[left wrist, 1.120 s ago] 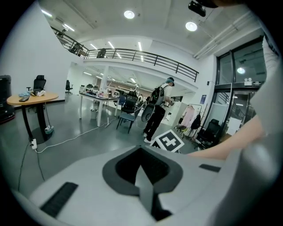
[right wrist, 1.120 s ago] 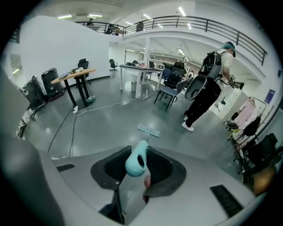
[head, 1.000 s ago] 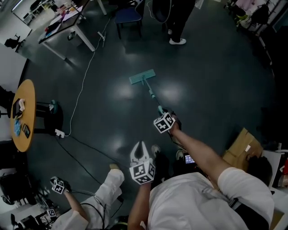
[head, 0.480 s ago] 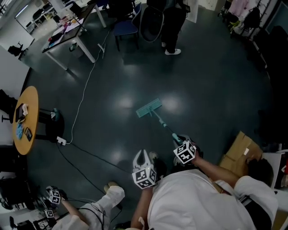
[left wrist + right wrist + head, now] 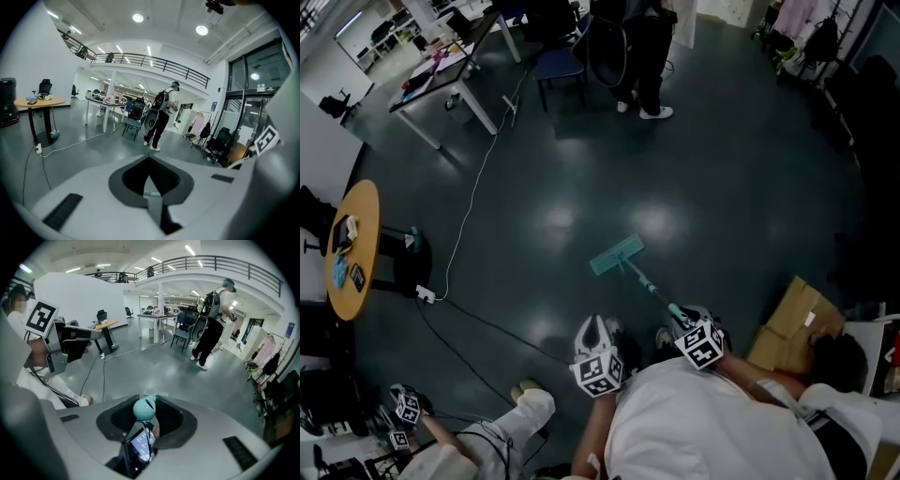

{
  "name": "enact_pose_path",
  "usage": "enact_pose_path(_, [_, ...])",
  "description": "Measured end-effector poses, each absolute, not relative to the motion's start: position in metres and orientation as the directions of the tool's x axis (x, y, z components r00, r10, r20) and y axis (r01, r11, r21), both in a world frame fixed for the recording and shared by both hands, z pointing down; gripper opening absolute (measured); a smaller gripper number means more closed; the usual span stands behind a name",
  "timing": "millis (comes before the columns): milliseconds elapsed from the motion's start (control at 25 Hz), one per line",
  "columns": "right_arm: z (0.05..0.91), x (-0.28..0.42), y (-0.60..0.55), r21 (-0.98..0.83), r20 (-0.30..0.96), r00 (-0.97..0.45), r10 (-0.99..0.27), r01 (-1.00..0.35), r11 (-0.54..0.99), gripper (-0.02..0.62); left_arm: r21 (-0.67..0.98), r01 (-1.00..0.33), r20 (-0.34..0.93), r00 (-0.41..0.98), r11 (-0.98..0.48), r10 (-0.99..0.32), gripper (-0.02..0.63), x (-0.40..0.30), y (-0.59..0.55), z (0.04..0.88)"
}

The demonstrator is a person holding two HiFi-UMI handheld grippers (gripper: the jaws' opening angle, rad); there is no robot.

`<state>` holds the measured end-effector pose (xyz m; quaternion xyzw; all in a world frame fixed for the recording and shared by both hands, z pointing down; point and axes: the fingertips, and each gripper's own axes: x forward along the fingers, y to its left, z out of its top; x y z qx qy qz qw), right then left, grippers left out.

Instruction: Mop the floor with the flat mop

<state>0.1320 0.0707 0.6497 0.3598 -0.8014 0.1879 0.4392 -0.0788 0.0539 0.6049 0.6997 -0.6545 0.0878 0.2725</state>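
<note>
The flat mop's teal head [image 5: 617,255] lies on the dark floor in front of me, and its thin handle [image 5: 654,291] slants back to my right gripper [image 5: 692,330], which is shut on the handle's top. In the right gripper view the round teal handle end [image 5: 144,409] sticks up between the jaws, with the mop head [image 5: 153,393] small beyond it. My left gripper [image 5: 594,328] hangs close to my body, left of the handle, shut and holding nothing. In its own view the left gripper [image 5: 150,164] points level across the hall.
A person with a backpack [image 5: 642,52] stands at the far side, by a blue chair [image 5: 558,58] and a white table [image 5: 441,70]. A round wooden table [image 5: 352,248], a white cable [image 5: 473,202] and a power strip [image 5: 422,293] are left. A cardboard box [image 5: 792,328] is right. Another person [image 5: 487,441] sits lower left.
The mop head has slid back across the floor toward me. My right gripper has drawn in close to my body with the handle. The left gripper has barely moved.
</note>
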Motion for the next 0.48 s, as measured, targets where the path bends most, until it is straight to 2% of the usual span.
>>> enact_pose_path(480, [0.682,0.061,0.019,0.060,0.799,-0.395,-0.454,-0.699,0.713,0.115,0.262,-0.965,0.492,0.111,0.025,-0.864,0.005,-0.100,0.032,0.614])
